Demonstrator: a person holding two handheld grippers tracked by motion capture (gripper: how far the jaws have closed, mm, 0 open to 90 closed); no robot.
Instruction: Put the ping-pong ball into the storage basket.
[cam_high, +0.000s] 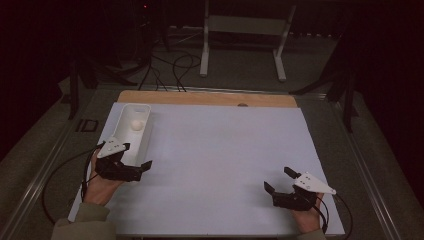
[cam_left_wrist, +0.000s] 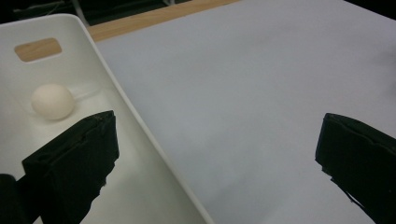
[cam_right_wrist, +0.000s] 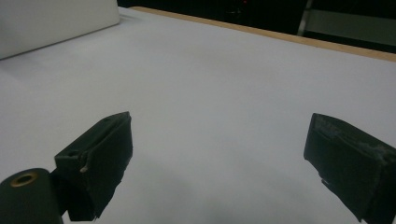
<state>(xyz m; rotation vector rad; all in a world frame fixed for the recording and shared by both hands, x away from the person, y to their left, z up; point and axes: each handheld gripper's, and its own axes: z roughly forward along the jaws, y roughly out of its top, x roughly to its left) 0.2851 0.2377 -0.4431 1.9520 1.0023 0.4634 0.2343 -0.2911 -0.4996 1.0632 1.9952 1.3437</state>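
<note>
Egg sits in far half of white tray, at table's far left. Your left gripper, jaws wide apart and empty, straddles tray's near right wall. Risk: jaw clips wall, tray shifts, egg rolls; hard squeeze cracks shell. Your right gripper, jaws apart, idles near right. Left gripper view shows tray's handle slot; high view doesn't resolve it.

Black claw each hand, grey triangular top plates, black cables, olive sleeve

White tray cut off by left, bottom edges; near end hidden.
</note>
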